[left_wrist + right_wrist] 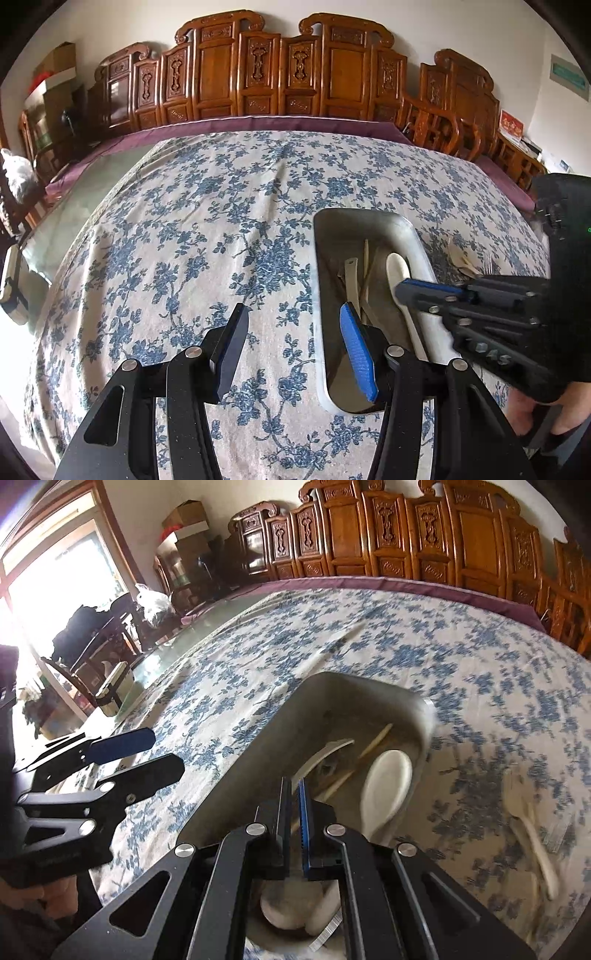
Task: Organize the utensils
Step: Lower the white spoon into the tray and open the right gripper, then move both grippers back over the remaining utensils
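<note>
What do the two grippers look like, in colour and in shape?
Both are matte black, built of flat linkage bars with triangular cut-outs and silver round rivets. The left gripper has long flat fingers, one faced with a ribbed blue pad. The right gripper is the same build, with a blue ribbed pad. No cables or sleeves show.

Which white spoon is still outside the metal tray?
The white spoon lying on the floral cloth right of the tray. The other spoon already sits inside the tray, beside the right gripper.

floral tablecloth (207, 229), carved wooden screen (280, 74) — cardboard boxes (188, 517)
</note>
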{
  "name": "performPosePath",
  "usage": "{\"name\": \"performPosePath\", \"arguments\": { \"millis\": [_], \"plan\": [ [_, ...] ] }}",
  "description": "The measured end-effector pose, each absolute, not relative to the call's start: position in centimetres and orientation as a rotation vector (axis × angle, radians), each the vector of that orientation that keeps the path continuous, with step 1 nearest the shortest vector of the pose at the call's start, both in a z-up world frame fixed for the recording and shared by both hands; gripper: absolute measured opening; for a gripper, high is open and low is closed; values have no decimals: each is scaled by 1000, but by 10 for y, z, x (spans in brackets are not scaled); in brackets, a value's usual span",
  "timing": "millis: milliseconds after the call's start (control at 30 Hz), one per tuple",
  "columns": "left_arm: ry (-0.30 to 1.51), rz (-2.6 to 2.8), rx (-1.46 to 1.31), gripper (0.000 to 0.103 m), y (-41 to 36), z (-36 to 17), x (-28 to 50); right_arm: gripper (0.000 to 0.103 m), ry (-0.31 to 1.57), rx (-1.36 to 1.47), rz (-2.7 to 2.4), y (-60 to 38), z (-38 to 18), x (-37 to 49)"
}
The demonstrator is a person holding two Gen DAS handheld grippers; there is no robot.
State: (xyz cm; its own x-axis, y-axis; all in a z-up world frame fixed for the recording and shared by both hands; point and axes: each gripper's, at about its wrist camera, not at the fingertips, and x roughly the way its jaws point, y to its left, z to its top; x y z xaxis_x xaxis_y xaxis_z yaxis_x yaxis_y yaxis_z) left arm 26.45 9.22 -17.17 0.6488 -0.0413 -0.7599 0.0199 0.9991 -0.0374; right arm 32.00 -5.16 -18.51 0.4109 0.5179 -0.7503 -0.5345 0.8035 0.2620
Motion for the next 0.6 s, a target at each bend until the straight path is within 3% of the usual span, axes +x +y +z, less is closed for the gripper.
{"name": "performPosePath", "arguments": {
  "millis": [300, 367, 500, 600],
  "plan": [
    [852, -91, -2, 50, 61, -166, 256, 6, 866, -53, 589, -120, -153, 289],
    [847, -108, 3, 57, 52, -164, 253, 6, 863, -58, 563, -139, -150, 283],
    [842, -159, 28, 59, 27, -162, 248, 19, 857, -81, 497, -177, -150, 270],
    [838, -183, 48, 62, 11, -161, 243, 19, 871, -83, 438, -208, -156, 264]
  ]
}}
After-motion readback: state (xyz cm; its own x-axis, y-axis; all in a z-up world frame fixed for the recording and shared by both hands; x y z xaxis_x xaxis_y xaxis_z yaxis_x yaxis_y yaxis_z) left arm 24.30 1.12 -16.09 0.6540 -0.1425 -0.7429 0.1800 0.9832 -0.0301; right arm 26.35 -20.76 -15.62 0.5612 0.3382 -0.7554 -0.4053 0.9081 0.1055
